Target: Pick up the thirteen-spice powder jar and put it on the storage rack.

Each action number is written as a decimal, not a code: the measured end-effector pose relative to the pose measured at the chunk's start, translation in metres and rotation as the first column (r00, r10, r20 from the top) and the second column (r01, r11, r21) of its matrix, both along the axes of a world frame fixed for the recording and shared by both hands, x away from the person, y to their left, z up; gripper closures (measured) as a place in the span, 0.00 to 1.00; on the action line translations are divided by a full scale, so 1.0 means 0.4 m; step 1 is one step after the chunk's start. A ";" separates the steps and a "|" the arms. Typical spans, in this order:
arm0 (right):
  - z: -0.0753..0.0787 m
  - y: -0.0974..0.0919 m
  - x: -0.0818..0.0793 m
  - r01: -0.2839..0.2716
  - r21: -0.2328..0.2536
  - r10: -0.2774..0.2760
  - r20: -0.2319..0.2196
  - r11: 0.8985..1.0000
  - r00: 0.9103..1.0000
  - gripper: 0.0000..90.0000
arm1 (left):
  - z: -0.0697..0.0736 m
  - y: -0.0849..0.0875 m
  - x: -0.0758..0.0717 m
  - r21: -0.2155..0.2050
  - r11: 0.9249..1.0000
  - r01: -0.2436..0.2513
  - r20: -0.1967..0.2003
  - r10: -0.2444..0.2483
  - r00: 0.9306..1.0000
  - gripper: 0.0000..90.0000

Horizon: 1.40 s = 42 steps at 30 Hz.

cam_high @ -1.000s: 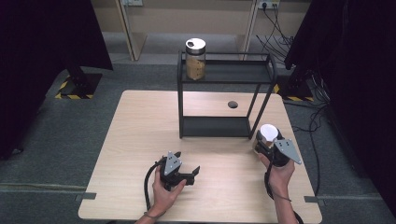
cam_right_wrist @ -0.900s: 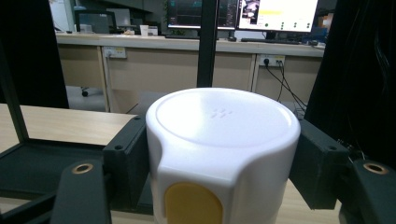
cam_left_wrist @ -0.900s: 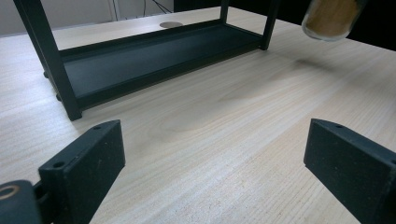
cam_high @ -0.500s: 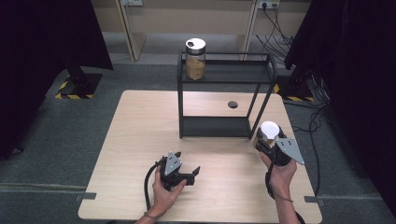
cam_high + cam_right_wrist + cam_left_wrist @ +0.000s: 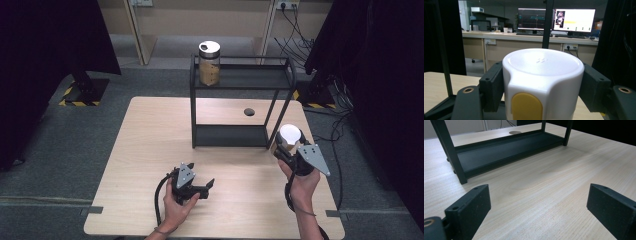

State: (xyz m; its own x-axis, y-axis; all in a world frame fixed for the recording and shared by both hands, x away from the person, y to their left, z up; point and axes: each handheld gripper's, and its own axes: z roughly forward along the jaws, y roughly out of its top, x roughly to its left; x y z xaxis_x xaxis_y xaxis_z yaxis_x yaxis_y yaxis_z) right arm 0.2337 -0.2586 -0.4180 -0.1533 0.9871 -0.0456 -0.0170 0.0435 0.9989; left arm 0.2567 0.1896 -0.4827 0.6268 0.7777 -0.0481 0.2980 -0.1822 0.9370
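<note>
Over the table [image 5: 150,150] — right tongs [image 5: 289,150] upright, gripping white-lidded container [image 5: 290,136].

The white jar [image 5: 289,136] with a flat lid and a yellow oval patch on its side stands upright, lifted just beside the right front leg of the black rack [image 5: 240,135].

A lab office: lit monitors [image 5: 556,20] on desks [image 5: 524,37], cables [image 5: 290,30] trailing.

Even overhead light, soft shadows on table [image 5: 150,150]; dark surrounds; monitors [image 5: 574,20] glare, slightly blurred.
</note>
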 end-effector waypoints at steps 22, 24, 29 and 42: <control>0.089 0.024 0.007 -0.025 -0.010 0.025 0.030 1.000 0.999 0.34 | 0.000 -0.003 -0.002 0.003 1.000 -0.002 0.001 0.002 1.000 0.05; 0.094 0.024 0.010 -0.032 -0.003 0.032 0.028 0.999 0.999 0.34 | 0.001 -0.003 -0.002 0.004 1.000 -0.002 0.001 0.002 1.000 0.05; 0.104 0.030 0.018 -0.043 0.008 0.043 0.023 0.999 0.999 0.34 | 0.001 -0.003 -0.001 0.004 1.000 -0.002 0.001 0.002 1.000 0.05; 0.138 0.039 0.032 -0.060 0.005 0.060 0.035 0.998 0.998 0.34 | 0.000 -0.002 -0.001 0.001 1.000 -0.001 0.002 0.001 1.000 0.05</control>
State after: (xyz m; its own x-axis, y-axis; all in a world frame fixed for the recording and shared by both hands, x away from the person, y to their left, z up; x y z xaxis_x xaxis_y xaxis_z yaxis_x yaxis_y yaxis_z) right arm 0.2465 -0.2429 -0.3627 -0.2109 0.9764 -0.0457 -0.0539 0.0351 0.9979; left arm 0.2564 0.1889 -0.4828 0.6261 0.7784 -0.0461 0.2968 -0.1832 0.9372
